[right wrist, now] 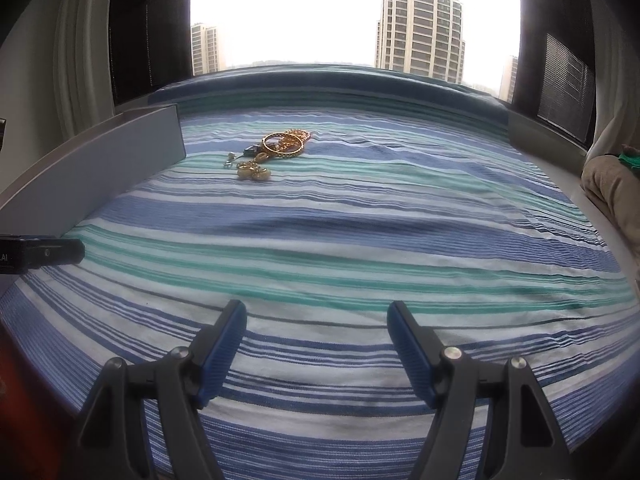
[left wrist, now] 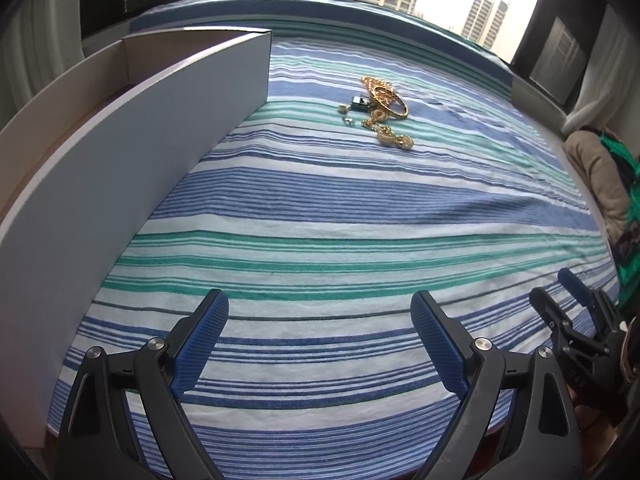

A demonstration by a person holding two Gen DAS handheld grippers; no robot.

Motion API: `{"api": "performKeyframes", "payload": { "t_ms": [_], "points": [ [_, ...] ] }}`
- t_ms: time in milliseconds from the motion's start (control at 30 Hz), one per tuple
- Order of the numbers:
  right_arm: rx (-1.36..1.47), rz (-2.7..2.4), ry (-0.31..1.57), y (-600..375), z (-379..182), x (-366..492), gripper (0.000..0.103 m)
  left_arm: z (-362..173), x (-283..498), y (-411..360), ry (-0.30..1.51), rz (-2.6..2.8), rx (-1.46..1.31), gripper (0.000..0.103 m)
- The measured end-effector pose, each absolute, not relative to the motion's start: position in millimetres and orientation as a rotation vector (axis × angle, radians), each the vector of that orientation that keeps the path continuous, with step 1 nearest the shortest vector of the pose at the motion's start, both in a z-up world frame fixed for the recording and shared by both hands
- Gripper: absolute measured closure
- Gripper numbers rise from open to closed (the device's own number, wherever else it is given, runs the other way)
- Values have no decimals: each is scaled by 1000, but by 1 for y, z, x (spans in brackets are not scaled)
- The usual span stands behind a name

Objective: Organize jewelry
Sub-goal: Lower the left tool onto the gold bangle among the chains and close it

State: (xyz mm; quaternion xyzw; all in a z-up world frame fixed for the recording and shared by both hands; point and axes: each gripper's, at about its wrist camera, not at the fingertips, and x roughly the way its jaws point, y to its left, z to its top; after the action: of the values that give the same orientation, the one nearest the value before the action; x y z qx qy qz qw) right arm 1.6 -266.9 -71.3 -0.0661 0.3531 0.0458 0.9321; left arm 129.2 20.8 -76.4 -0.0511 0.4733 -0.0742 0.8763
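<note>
So both grippers are just hanging above the striped cloth (left wrist: 360, 208), the blue, green and white one that covers the whole surface. The left gripper (left wrist: 320, 340) has its jaws spread wide with nothing between the blue pads, only fabric showing underneath. Same deal with the right gripper (right wrist: 316, 344): spread apart, empty, pointed down toward the cloth.

The jewelry pile (right wrist: 268, 152) sits well ahead of both of them, toward the far side near the window (right wrist: 352, 12). There's a gold bangle (right wrist: 282, 145) resting on top of a tangle of gold chain, some cream-and-gold earrings (right wrist: 254, 172) at the near edge of the pile, and a small dark piece beside a couple of silvery bits. Can't really make out what those small ones are, too tiny from here.

A white open box (left wrist: 132, 136) stands on the left, its long wall running just beside the pile's side of the cloth. The jewelry is outside it, near its far corner but not touching.
</note>
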Motion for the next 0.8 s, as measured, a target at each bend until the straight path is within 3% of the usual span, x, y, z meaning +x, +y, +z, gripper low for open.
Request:
{"api": "performKeyframes", "payload": {
  "t_ms": [333, 500, 800],
  "points": [
    [-80, 103, 714, -281, -66, 1, 29, -15, 215, -14, 1013, -374, -94, 7],
    [-38, 94, 703, -294, -61, 2, 29, -17, 289, -48, 1045, -413, -62, 9],
    [8, 64, 710, -321, -61, 2, 27, -72, 422, -82, 1159, -295, -51, 48]
  ]
}}
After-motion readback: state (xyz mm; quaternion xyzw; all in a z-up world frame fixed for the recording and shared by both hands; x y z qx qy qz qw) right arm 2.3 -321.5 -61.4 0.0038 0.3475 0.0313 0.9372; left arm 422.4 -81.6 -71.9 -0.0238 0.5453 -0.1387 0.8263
